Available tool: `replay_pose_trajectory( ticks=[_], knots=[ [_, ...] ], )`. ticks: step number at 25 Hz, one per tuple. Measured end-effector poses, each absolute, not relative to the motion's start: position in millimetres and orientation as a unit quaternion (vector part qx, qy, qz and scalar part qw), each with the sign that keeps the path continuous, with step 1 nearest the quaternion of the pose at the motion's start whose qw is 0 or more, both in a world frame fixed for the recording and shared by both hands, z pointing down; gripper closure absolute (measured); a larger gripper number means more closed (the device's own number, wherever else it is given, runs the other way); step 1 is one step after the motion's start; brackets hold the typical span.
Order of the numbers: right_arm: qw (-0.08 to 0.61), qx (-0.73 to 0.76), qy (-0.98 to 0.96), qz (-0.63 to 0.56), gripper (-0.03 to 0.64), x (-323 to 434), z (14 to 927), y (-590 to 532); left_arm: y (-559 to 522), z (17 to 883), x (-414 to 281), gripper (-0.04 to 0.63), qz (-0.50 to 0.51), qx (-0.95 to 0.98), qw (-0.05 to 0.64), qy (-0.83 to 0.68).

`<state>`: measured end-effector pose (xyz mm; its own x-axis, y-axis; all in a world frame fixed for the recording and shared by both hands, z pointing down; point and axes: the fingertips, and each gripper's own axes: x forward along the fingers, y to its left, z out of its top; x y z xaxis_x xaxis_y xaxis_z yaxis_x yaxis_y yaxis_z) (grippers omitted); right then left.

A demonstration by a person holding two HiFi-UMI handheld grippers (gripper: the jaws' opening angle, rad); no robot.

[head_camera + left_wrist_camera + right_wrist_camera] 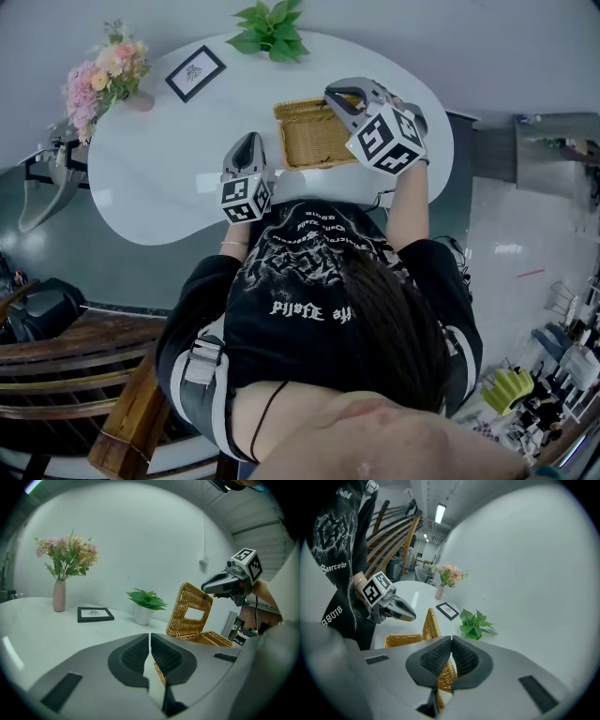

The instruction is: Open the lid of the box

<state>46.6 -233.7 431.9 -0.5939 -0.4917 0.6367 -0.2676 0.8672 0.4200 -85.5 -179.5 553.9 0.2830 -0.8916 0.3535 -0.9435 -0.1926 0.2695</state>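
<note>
On my feed the white table reads like this: pink flowers far left, a black picture frame next, then a green plant at the back edge. My left gripper is just left of the wicker box, its fingers pressed together with nothing between them (wicker only shows beyond the gap). The box sits right of the table's middle, its lid raised steeply. My right gripper has its fingers closed narrow on the lid's top edge.
</note>
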Motion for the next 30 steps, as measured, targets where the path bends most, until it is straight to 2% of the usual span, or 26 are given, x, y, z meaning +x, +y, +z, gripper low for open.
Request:
replay_pose_trajectory(
  ticks=[30],
  knots=[
    [0.384, 0.229, -0.885, -0.128, 0.584, 43.7, 439.0, -273.9, -177.8, 556.5, -92.2, 0.563, 0.064, 0.763, 0.223, -0.604]
  ],
)
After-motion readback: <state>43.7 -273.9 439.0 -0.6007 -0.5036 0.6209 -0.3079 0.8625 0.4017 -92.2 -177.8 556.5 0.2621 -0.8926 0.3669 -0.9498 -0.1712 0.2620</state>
